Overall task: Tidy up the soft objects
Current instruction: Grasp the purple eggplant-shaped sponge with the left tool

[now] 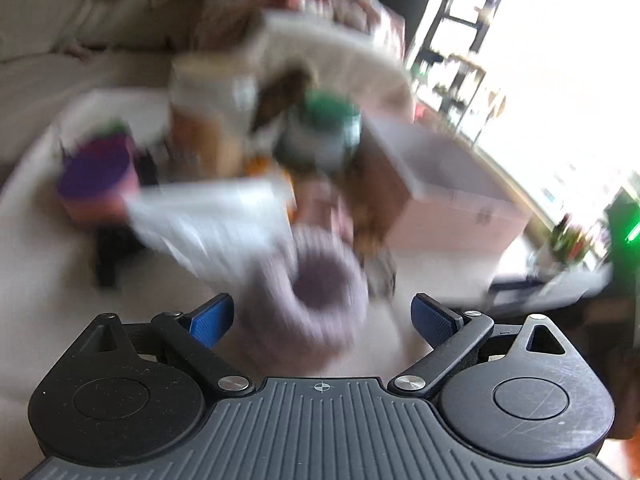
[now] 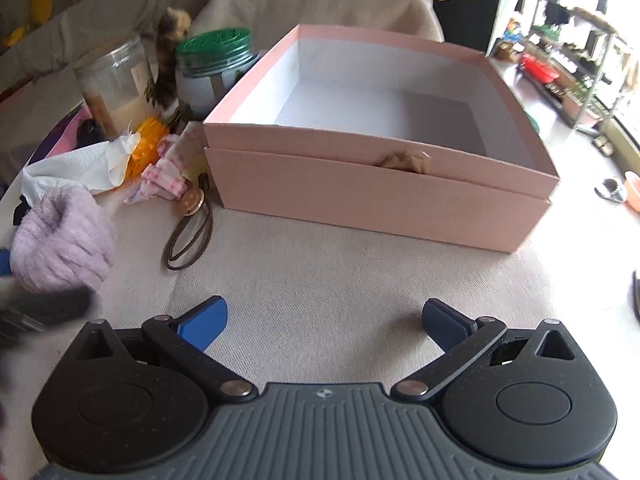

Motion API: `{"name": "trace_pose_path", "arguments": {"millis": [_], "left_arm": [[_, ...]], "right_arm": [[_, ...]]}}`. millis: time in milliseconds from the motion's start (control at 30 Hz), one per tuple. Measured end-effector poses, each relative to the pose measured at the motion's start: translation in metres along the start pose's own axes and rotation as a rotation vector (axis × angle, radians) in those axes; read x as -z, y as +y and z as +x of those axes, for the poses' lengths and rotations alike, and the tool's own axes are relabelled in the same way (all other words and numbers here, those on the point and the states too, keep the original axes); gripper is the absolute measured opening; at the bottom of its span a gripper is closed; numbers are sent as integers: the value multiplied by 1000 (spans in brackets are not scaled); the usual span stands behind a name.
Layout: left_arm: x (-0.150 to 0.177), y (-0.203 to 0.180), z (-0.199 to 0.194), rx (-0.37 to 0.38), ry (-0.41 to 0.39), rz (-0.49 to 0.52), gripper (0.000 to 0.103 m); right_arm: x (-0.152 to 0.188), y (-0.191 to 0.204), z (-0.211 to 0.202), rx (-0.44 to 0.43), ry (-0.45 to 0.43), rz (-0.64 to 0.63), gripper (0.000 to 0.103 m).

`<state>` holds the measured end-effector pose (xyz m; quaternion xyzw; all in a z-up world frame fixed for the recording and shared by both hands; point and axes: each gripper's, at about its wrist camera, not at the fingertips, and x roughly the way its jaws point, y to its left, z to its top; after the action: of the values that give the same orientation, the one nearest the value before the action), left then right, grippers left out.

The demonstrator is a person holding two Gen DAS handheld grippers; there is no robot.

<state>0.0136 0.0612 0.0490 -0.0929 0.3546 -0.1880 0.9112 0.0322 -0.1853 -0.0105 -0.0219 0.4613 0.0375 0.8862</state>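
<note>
A fluffy lilac knit roll (image 1: 316,292) (image 2: 60,236) lies on the pale cloth-covered table. In the blurred left wrist view it sits between and just ahead of the blue pads of my left gripper (image 1: 322,322), which is open. My right gripper (image 2: 325,324) is open over bare cloth, with the open pink box (image 2: 380,200) ahead of it. The box looks empty inside. To the box's left lie a pink checked cloth (image 2: 166,174), a white crumpled tissue (image 2: 80,168), an orange soft toy (image 2: 146,148) and a brown cord loop (image 2: 188,236).
A green-lidded jar (image 2: 214,68), a clear plastic jar (image 2: 114,84) and a brown furry toy (image 2: 168,60) stand behind the soft items. A purple container (image 1: 96,172) stands at the left. A cushioned chair back (image 2: 320,0) rises behind the box. Shelves (image 2: 576,60) stand on the floor at the right.
</note>
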Motion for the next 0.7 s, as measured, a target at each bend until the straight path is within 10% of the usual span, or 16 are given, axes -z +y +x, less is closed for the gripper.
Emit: {"name": "trace_pose_path", "arguments": {"millis": [200, 300, 433, 700], "left_arm": [[-57, 58, -43, -275, -281, 31, 99], [-76, 105, -16, -360, -187, -115, 99], [-75, 141, 25, -256, -37, -292, 99], [-62, 134, 48, -262, 18, -196, 99]], "right_arm": [[5, 4, -1, 20, -30, 30, 103], [4, 3, -1, 18, -28, 26, 103], [-3, 9, -11, -19, -41, -6, 88], [-13, 37, -52, 41, -275, -142, 89]]}}
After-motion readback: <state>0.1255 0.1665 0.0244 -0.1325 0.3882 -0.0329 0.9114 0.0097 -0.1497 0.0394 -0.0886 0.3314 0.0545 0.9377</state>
